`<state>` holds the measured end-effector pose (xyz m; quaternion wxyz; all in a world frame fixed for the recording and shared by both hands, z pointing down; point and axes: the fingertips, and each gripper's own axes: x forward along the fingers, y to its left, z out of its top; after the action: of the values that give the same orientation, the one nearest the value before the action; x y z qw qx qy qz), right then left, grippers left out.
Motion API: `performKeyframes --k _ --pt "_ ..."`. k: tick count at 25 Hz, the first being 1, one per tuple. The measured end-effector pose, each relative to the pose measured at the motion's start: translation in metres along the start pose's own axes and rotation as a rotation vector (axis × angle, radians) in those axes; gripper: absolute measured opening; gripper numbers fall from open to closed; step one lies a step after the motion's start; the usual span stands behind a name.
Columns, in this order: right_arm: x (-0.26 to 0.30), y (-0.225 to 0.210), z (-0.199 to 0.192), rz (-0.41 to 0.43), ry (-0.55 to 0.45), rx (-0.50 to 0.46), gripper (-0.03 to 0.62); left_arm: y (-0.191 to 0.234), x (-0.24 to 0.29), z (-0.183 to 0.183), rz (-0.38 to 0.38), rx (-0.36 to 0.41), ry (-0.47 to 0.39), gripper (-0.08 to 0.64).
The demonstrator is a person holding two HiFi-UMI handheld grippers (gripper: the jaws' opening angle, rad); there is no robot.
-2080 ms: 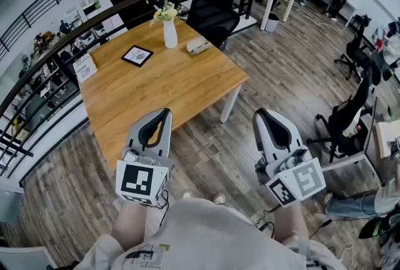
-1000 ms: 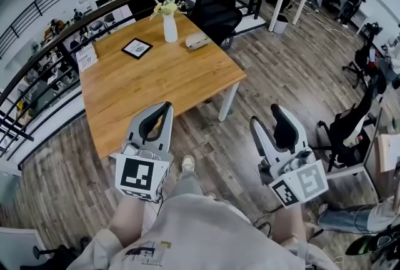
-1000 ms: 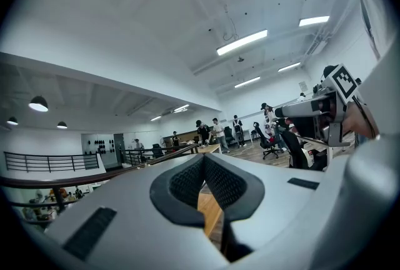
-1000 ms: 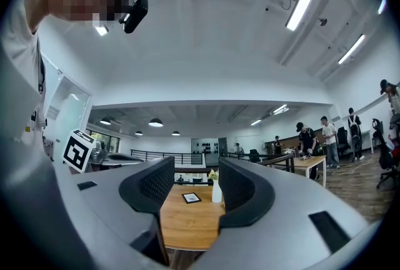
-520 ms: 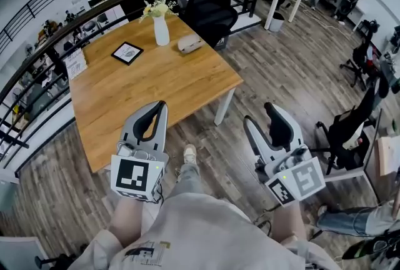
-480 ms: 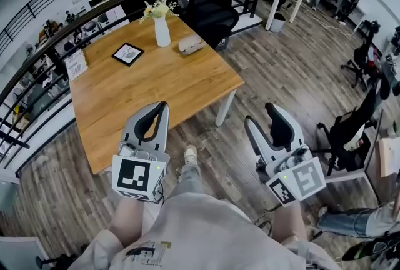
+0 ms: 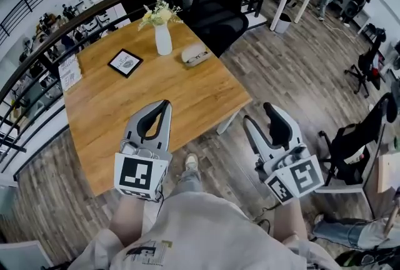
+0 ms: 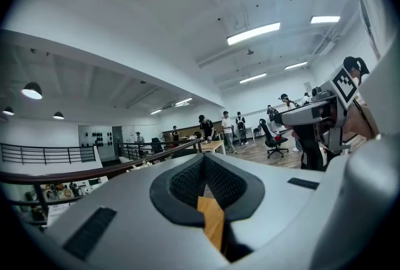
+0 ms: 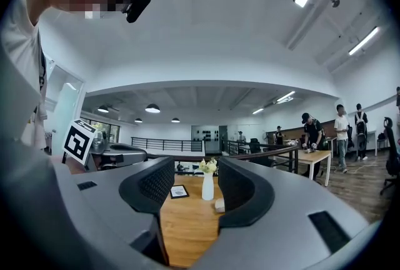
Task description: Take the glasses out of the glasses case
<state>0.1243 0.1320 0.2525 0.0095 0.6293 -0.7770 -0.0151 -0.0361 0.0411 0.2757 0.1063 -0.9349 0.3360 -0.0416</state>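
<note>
- A small card stand (image 7: 67, 72) and a dark picture frame (image 7: 125, 62) sit on the left part of the wooden table (image 7: 119, 112); neither belongs to the task.
- The left gripper (image 7: 164, 106) is held low over the table's near edge. In its own view the two jaws are pressed together at the tips with nothing between them.
- A white vase (image 7: 163, 40) with pale flowers stands near the table's far edge.
- The glasses case (image 7: 195, 54) lies just to the right of the vase, near the far right corner. It is pale and rounded and looks closed, and no glasses show outside it.
- The right gripper (image 7: 259, 117) hangs over the floor past the table's near right corner. Its jaws are spread and empty; the right gripper view shows the vase and the case far off through the gap.
- In my judgement the task has not begun: both grippers are well apart from the case. What remains is to reach it, open it and lift the glasses out.
</note>
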Motion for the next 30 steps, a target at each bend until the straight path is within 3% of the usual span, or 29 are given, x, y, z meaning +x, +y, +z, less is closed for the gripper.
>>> performKeyframes --k 8,15,23,30 --pt "0.133 -0.045 -0.002 -0.012 0.042 -0.005 0.241 0.089 0.102 -0.026 -0.041 -0.043 0.036 0.015" --pt "0.219 -0.066 -0.006 -0.024 0.073 -0.019 0.241 0.149 0.155 -0.047 -0.043 -0.085 0.061 0.015" --pt "0.275 -0.078 -0.021 0.006 0.118 -0.013 0.241 0.189 0.178 -0.063 -0.012 -0.102 0.079 0.015" --pt "0.296 -0.098 -0.036 0.048 0.147 -0.009 0.239 0.193 0.201 -0.074 0.014 -0.108 0.1 0.015"
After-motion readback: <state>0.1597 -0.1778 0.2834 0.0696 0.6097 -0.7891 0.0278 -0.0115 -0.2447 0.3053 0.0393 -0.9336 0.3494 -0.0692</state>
